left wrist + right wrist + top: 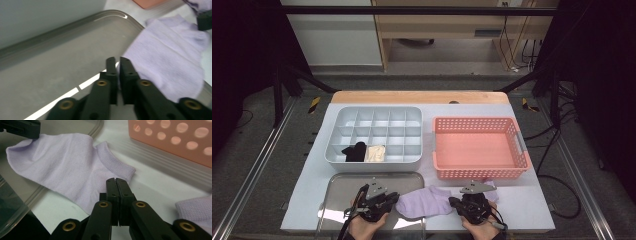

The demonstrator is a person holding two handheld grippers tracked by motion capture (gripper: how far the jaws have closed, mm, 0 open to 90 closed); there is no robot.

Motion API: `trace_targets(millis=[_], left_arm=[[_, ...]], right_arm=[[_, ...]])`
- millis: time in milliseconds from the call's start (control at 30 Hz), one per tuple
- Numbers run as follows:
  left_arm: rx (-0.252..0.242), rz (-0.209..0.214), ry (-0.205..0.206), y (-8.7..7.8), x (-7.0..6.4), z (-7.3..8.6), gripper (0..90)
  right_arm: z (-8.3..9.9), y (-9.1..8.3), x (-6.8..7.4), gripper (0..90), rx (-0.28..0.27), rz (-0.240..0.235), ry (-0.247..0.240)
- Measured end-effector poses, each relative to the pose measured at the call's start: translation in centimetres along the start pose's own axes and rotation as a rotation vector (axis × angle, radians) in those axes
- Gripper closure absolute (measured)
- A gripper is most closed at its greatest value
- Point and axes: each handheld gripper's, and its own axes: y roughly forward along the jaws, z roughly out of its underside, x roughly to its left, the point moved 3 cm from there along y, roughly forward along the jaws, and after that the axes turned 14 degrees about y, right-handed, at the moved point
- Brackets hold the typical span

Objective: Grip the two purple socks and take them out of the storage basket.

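Note:
A lilac sock lies flat at the table's front, its toe end over the right rim of a metal tray. My left gripper is above the tray with its jaws shut to a sliver, and the sock's toe edge touches its right jaw. My right gripper is shut, with its tips at the sock's cuff-side edge. I cannot tell whether either one pinches fabric. A second lilac sock lies just right of the right gripper.
A grey divided organizer stands behind the tray, holding a black sock and a cream sock in two front cells. A pink perforated basket stands behind the right gripper. The table's front edge is close under both hands.

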Motion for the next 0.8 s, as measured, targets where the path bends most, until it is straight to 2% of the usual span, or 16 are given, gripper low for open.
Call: trace_targets(millis=[67,167,267,333,400,433,533,600,700,800], left_arm=[[-0.022,-0.003,-0.021,-0.3,0.3,-0.1,73.3],[-0.044,0.026,-0.043,-0.7,0.3,-0.1,67.6],[-0.03,0.042,-0.036,-0.5,-0.1,0.0,65.1],[-0.008,0.04,-0.025,-0.2,-0.3,0.1,65.4],[0.016,0.045,-0.016,0.0,-0.5,0.3,67.9],[0.026,0.042,-0.011,0.1,-0.7,0.5,70.6],[0.036,0.031,0.011,-0.1,-1.1,0.5,80.6],[0.045,0.036,0.016,-0.2,-1.1,0.6,86.6],[0.034,0.047,-0.001,-0.3,-0.9,0.7,88.9],[0.022,0.037,0.001,-0.5,-0.7,0.7,89.2]], right_arm=[[0.0,-0.1,0.0,87.2,-0.012,-0.004,0.007],[-0.4,-0.4,-0.2,82.8,-0.043,-0.009,0.02],[-0.7,0.0,-0.4,77.7,-0.061,0.011,0.026],[-0.7,0.6,-0.5,77.1,-0.047,0.016,0.031],[-0.7,1.2,-0.5,79.2,-0.034,0.021,0.017],[-0.7,1.5,-0.4,81.6,-0.017,0.027,0.025],[-0.5,1.5,-0.1,89.7,-0.011,0.04,-0.004],[-0.5,1.3,-0.1,90.0,-0.005,0.042,-0.012],[-0.6,1.0,-0.2,90.0,-0.009,0.044,0.002],[-0.6,0.3,-0.6,90.0,-0.024,0.048,0.018]])
